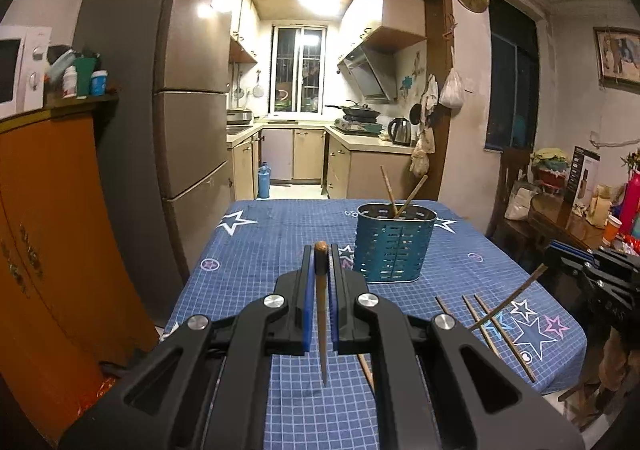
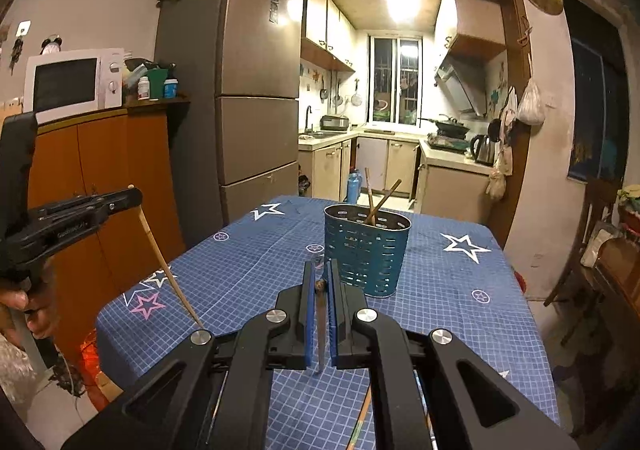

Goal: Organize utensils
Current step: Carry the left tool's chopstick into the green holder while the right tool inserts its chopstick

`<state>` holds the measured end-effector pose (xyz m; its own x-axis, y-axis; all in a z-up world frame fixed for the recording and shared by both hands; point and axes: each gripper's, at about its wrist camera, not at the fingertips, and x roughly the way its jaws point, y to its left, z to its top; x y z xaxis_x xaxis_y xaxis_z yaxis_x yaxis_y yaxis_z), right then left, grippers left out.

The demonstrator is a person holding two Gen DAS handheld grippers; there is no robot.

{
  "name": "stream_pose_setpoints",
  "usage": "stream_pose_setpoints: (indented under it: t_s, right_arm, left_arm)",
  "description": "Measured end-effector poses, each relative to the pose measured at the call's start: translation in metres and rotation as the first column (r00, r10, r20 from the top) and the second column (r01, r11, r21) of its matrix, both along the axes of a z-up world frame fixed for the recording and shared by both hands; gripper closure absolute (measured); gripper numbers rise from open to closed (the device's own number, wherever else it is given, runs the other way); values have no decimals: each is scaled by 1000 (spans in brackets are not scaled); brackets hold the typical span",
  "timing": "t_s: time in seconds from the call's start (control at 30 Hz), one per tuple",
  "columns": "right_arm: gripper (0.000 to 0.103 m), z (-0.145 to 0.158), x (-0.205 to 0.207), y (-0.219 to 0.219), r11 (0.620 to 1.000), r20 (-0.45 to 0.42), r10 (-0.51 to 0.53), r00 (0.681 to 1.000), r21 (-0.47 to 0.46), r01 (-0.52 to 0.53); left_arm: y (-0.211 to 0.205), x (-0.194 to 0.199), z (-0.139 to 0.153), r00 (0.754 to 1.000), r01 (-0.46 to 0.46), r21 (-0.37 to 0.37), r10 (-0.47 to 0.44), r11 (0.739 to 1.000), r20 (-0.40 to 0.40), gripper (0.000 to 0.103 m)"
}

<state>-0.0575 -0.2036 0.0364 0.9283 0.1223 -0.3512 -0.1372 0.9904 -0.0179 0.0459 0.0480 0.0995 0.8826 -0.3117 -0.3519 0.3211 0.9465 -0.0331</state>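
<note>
Left gripper point(image 1: 320, 256): my jaws were clenched on one chopstick point(image 1: 321, 314), tip hanging down.
Right gripper point(image 2: 320, 274): my jaws gripped another chopstick point(image 2: 320, 334).
Holder point(image 1: 394, 244): stood on the counter point(image 1: 260, 250), two chopsticks inside.
Loose chopsticks point(image 1: 504, 334): lay right of the holder.

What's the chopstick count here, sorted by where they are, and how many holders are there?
Chopsticks in the holder: 2
Chopsticks on the table: 4 visible, some partly hidden
Chopsticks in tongs: 2, one in the left tongs, one in the right tongs
Holders: 1
Total: 8 chopsticks, 1 holder
</note>
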Motion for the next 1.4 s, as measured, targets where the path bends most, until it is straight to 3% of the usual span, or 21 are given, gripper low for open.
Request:
stream_pose_setpoints:
  t_s: [0.2,0.37,0.83,1.2,1.4]
  right_arm:
    - [96,17,14,-8,1000,-17,20,1000,24,-20]
    - [96,36,29,-17,999,-22,31,999,41,-30]
    - [96,63,64,-28,999,-86,29,996,18,-28]
    - [96,85,91,-36,1000,-89,-4,996,-20,2]
    - [96,119,119,-47,998,-26,-58,998,-29,58]
  left_arm:
    - [-13,14,14,1000,18,33,-17,999,-14,98]
    - [-21,33,26,998,37,16,-36,999,-43,98]
    - [-61,72,21,999,8,108,-4,994,-40,98]
    - [-88,88,39,999,-22,178,15,984,37,98]
    - [-108,114,75,998,7,125,-15,992,66,98]
